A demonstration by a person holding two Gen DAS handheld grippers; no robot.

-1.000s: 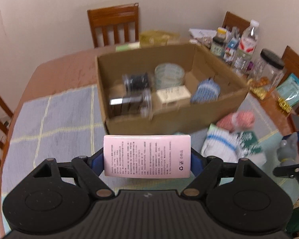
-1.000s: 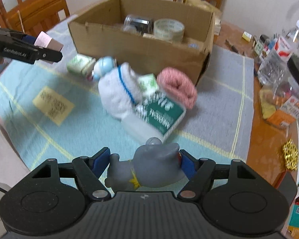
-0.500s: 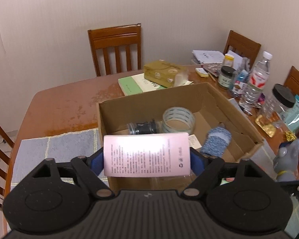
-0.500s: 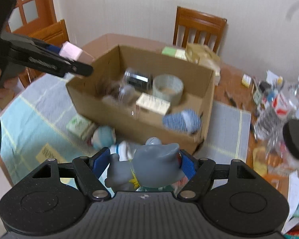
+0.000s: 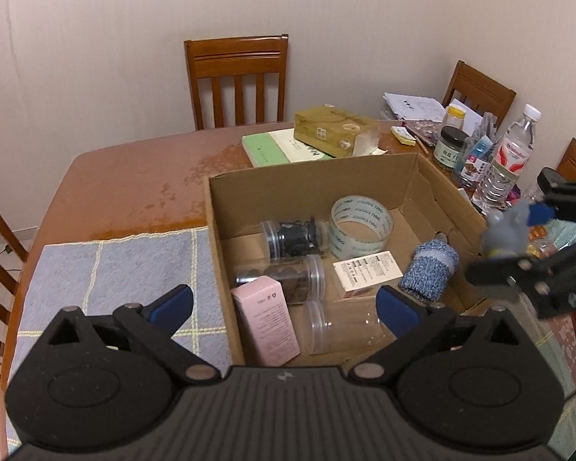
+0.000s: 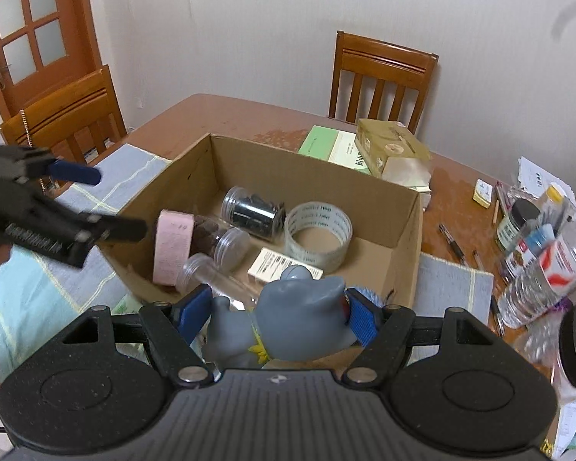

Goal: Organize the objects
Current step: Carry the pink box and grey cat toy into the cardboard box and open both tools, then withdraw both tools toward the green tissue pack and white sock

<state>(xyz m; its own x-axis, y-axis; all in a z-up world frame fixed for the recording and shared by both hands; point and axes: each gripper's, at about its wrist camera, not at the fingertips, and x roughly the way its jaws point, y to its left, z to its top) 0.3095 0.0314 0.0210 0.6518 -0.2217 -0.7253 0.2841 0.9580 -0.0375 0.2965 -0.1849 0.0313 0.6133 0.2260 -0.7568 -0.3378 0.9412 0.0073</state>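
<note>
The left claw (image 5: 284, 303) hangs above the near edge of the cardboard box (image 5: 414, 176), its blue pads spread wide with nothing between them. Below it the pink carton (image 5: 267, 320) lies inside the box, leaning against a clear jar (image 5: 288, 276) near the left wall. The right claw (image 6: 276, 311) is clamped on a grey rubber toy (image 6: 288, 315), held over the box's near rim. A tape roll (image 5: 361, 226) and a blue knitted roll (image 5: 428, 271) rest inside too, on the desk (image 5: 134, 180).
</note>
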